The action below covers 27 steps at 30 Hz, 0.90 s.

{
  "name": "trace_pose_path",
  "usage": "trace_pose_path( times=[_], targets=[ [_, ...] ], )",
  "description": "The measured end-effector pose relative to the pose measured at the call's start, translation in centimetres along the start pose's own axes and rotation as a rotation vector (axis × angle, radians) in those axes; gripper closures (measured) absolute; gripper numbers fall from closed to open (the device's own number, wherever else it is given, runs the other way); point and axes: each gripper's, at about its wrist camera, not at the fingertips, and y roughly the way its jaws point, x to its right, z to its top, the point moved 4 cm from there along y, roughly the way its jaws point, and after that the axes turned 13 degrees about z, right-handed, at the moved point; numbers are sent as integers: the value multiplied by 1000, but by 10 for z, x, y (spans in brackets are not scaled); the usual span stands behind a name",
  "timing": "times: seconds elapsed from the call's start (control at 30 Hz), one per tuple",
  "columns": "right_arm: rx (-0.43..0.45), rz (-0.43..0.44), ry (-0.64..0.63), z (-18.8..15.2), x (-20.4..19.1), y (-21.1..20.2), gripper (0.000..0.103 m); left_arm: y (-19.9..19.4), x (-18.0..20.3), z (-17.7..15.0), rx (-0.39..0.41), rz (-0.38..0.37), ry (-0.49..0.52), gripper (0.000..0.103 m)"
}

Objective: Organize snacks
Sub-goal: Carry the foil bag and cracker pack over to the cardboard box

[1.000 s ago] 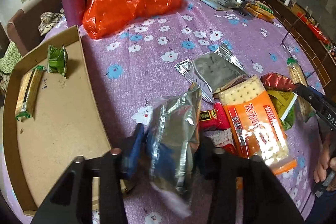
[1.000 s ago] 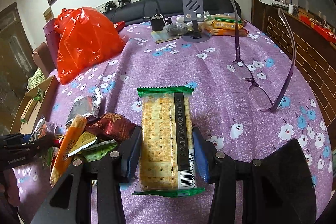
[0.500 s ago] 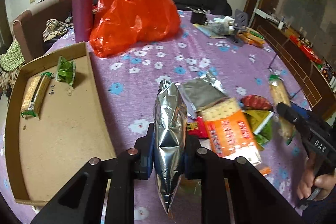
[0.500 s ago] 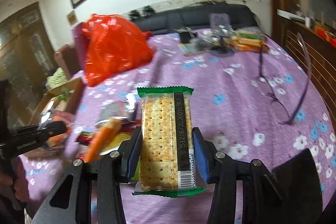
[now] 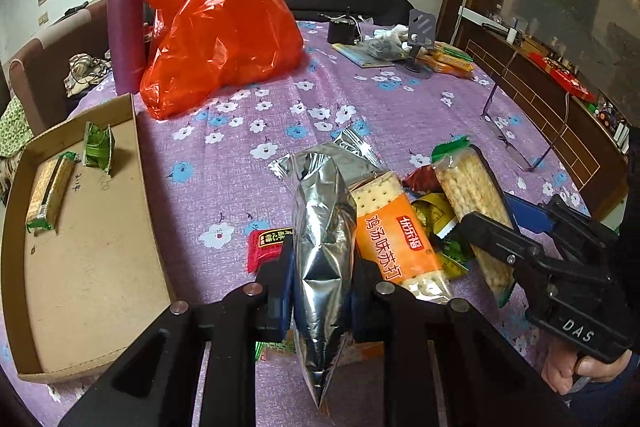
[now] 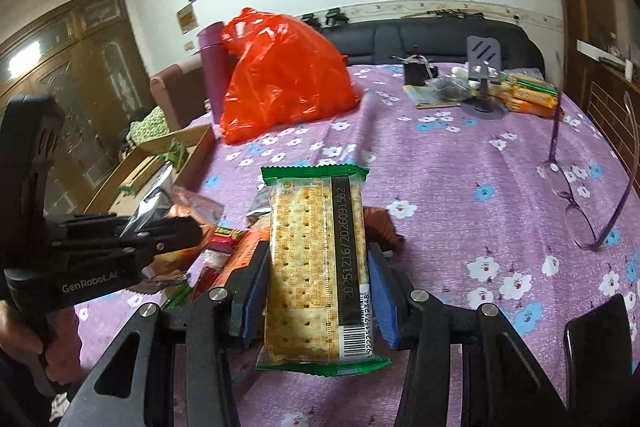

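While the silver foil packet (image 5: pixel 324 251) is being pinched by the left gripper (image 5: pixel 322 291) and the green cracker pack (image 6: pixel 318 267) by the right gripper (image 6: pixel 318 291), both above the bench (image 5: pixel 392 115); each is best being carried level to the cardboard tray (image 5: pixel 92 259).

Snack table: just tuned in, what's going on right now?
A person is sorting snacks with two handheld grippers. The left gripper is clamped on a silver foil packet, the right gripper on a green-edged cracker pack. Two packs already lie in the cardboard tray; more snacks remain piled on the purple tablecloth.
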Motion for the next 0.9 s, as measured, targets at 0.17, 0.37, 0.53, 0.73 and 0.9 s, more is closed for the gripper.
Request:
trace_pose_path(
  times=[0.17,0.37,0.53,0.73,0.9],
  targets=[
    [2,9,0,0,0,0,53,-4,-2,0,17,19,5,83],
    [7,8,-3,0,-1,-1,53,-9,-5,0,48,57,17,83],
    [14,16,9,1,1,-2,53,-16,-9,1,82,83,23,83],
    [20,28,34,4,-1,-3,53,-26,-21,1,128,117,17,83],
    [25,57,58,9,-12,-5,52,-33,-34,2,159,143,1,83]
  ],
)
